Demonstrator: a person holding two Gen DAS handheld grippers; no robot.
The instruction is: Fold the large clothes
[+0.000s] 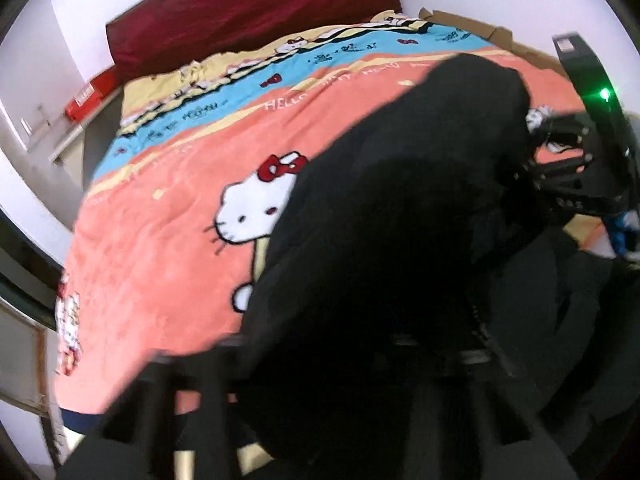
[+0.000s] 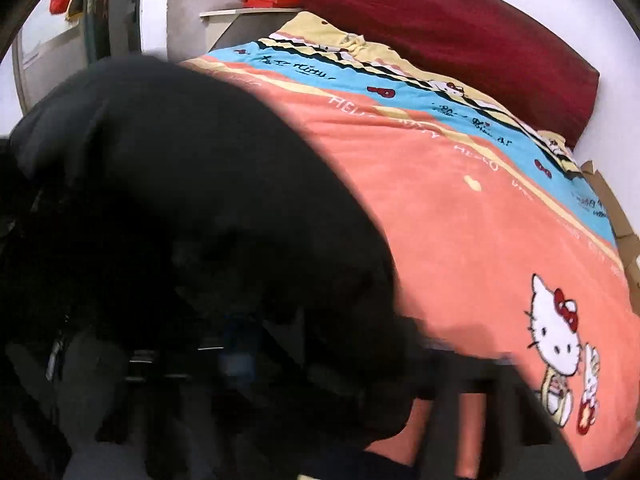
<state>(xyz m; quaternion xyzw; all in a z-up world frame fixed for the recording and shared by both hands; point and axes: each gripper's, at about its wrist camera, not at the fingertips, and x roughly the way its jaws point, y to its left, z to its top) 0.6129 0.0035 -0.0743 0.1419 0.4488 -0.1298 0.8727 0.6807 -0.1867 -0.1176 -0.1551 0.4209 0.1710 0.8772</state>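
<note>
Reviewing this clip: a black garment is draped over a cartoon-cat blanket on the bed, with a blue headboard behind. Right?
Not quite: the headboard is dark red, not blue, as the right wrist view shows. The black garment does lie over the cartoon-cat blanket.

The right gripper is all black plastic: chunky open framework with strut-like bars, plus a curved black band arcing over the top with a little green light glowing on it. There's a bit of blue showing underneath. The left gripper is just blurry black bars, details unreadable.
</note>
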